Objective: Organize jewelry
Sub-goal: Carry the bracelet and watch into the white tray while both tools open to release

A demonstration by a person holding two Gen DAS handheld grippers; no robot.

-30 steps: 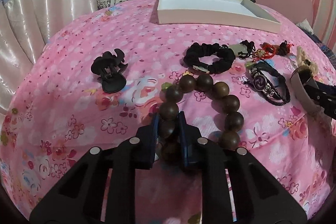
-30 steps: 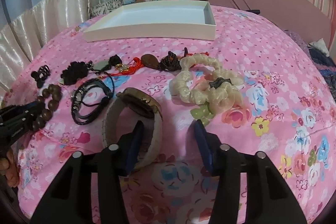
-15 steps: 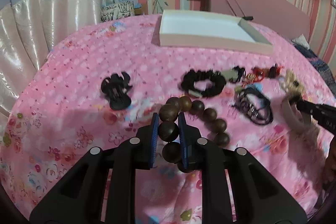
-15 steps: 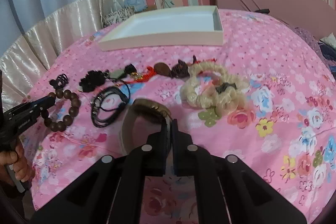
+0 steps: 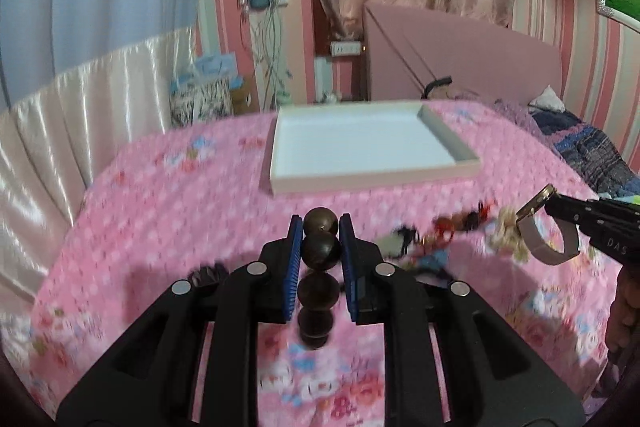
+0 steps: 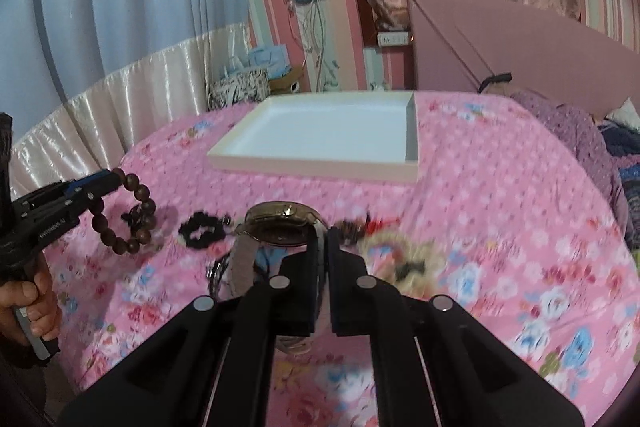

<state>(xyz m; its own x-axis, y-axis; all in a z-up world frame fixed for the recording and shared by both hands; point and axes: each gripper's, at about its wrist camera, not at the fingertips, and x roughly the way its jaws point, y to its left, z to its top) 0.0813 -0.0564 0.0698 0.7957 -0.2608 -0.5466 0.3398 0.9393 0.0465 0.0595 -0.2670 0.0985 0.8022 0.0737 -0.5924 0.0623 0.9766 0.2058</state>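
My left gripper is shut on a brown wooden bead bracelet and holds it lifted above the bed; its beads hang below the jaws. It also shows in the right wrist view. My right gripper is shut on the strap of a wristwatch with a beige band, lifted off the bed; the watch also shows in the left wrist view. A shallow white tray lies on the bed beyond both grippers, also in the right wrist view.
On the pink floral bedspread lie a black scrunchie, a black hair claw, a cream scrunchie, red-corded charms and a black cord bracelet. A pink headboard stands behind the tray.
Both grippers have risen off the bed and tilted toward the tray. The left one lifted the bead bracelet. The right one, shut on the watch strap, lifted the watch.
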